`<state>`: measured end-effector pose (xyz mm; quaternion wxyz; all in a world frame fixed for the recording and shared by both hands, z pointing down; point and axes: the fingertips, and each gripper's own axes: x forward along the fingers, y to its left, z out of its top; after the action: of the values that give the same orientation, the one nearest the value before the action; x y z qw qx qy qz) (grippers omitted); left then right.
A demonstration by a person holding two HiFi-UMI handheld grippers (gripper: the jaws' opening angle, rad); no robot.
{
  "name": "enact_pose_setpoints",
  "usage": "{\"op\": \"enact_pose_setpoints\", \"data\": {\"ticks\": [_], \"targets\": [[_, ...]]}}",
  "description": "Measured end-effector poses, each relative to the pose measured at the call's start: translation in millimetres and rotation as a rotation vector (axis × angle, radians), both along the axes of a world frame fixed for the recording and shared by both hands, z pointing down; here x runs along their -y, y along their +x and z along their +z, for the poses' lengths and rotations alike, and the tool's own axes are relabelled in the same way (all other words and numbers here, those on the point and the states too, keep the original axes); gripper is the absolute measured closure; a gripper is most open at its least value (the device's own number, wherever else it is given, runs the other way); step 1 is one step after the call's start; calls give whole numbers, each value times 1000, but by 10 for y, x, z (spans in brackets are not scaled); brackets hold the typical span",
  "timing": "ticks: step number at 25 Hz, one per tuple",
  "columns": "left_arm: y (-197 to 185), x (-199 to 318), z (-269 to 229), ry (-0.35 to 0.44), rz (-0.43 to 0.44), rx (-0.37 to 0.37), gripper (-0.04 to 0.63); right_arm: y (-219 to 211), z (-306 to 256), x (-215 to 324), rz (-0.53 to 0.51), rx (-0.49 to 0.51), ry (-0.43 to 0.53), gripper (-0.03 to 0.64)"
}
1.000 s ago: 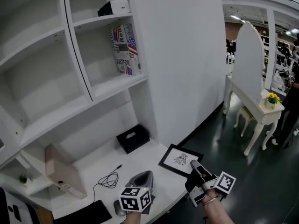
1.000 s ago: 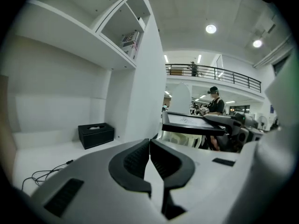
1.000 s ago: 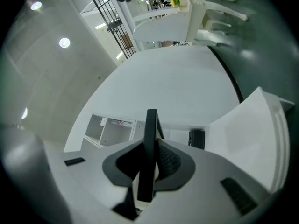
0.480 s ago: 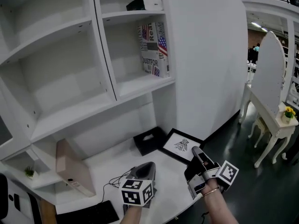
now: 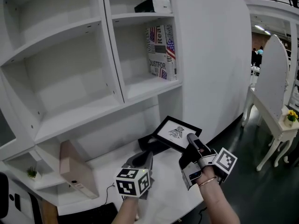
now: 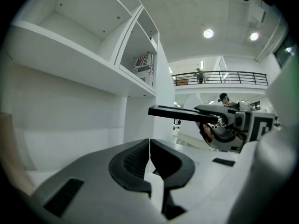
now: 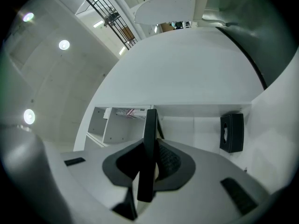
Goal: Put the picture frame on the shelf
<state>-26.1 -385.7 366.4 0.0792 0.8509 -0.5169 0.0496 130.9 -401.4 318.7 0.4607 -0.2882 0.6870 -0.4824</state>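
- Well, the right gripper (image 5: 190, 139) has its jaws clamped on the near edge of the picture frame (image 5: 176, 133). In the right gripper view that thin black edge stands upright between the two pads.
- The picture frame is held in the air above the white desk (image 5: 163, 183), in front of the lowest open bay of the white shelf unit (image 5: 112, 59), and is not yet on any shelf. Its face tilts up toward the person's head, showing a black border, white mat and a small dark drawing in the middle.
- The left gripper (image 5: 146, 155) has its jaws pressed together with nothing between them. It hovers over the desk, below and to the left of the frame, not touching it.
- A black tissue box (image 5: 147, 144) sits on the desk by the back wall, partly hidden behind the frame's lower left corner.
- Up in the right column, a flag-printed box (image 5: 162, 52) stands upright on one shelf, and a black-and-white box (image 5: 153, 5) lies on the shelf above it.
- At the desk's left end a tan board (image 5: 77, 169) leans, with a small potted plant (image 5: 32, 173) in a cubby beside it.
- Off to the right, a white dressing table (image 5: 273, 125) stands on the dark floor, yellow flowers (image 5: 292, 115) on top.
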Motion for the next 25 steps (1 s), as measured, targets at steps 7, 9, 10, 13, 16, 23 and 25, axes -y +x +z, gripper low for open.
{"op": "enact_pose_setpoints", "data": {"ticks": [7, 9, 10, 13, 16, 23, 25], "targets": [[55, 94, -398, 38, 17, -20, 578, 37, -348, 54, 37, 9, 2, 560], [83, 138, -519, 48, 19, -19, 578, 47, -471, 73, 47, 12, 16, 560], [94, 156, -580, 55, 18, -15, 578, 47, -531, 80, 53, 11, 23, 560], [127, 189, -754, 82, 14, -5, 578, 26, -699, 90, 56, 22, 42, 561], [166, 227, -891, 97, 13, 2, 578, 18, -851, 121, 58, 36, 51, 560], [206, 331, -1146, 116, 12, 1, 578, 7, -1163, 289, 84, 46, 55, 560], [190, 373, -1184, 118, 10, 2, 578, -32, -1223, 345, 86, 52, 51, 561]]}}
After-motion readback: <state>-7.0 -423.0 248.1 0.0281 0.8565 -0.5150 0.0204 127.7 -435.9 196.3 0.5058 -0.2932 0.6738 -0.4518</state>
